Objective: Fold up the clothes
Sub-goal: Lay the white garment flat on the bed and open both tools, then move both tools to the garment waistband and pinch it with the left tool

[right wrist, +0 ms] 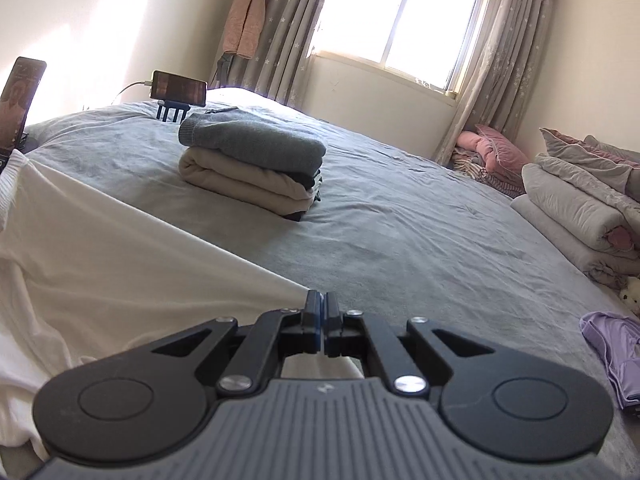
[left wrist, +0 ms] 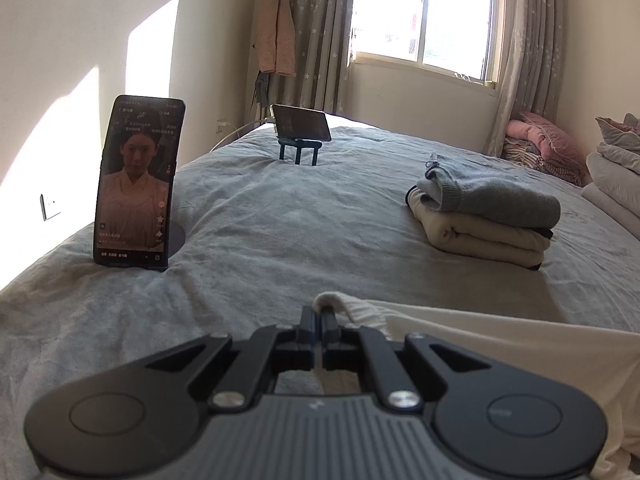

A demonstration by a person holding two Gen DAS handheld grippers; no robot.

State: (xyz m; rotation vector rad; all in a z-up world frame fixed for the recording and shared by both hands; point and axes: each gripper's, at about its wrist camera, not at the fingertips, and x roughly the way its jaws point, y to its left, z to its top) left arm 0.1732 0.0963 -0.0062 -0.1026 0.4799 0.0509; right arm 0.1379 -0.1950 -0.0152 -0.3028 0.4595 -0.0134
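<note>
A cream white garment [left wrist: 500,364] is stretched over the grey bed between my two grippers. My left gripper [left wrist: 320,312] is shut on its ribbed edge, which pokes up between the fingers. In the right wrist view the same cream garment [right wrist: 120,256] runs off to the left, and my right gripper [right wrist: 322,300] is shut on its corner. Further up the bed lies a stack of folded clothes [left wrist: 488,216], a grey sweater on top of cream pieces, seen also as the folded stack [right wrist: 256,164] in the right wrist view.
An upright phone [left wrist: 136,184] on a stand plays video at the bed's left edge. A second phone [left wrist: 302,122] stands on a small holder at the far side. Folded quilts [right wrist: 580,204] and pink pillows [right wrist: 492,148] sit at right. A purple garment [right wrist: 616,352] lies near right.
</note>
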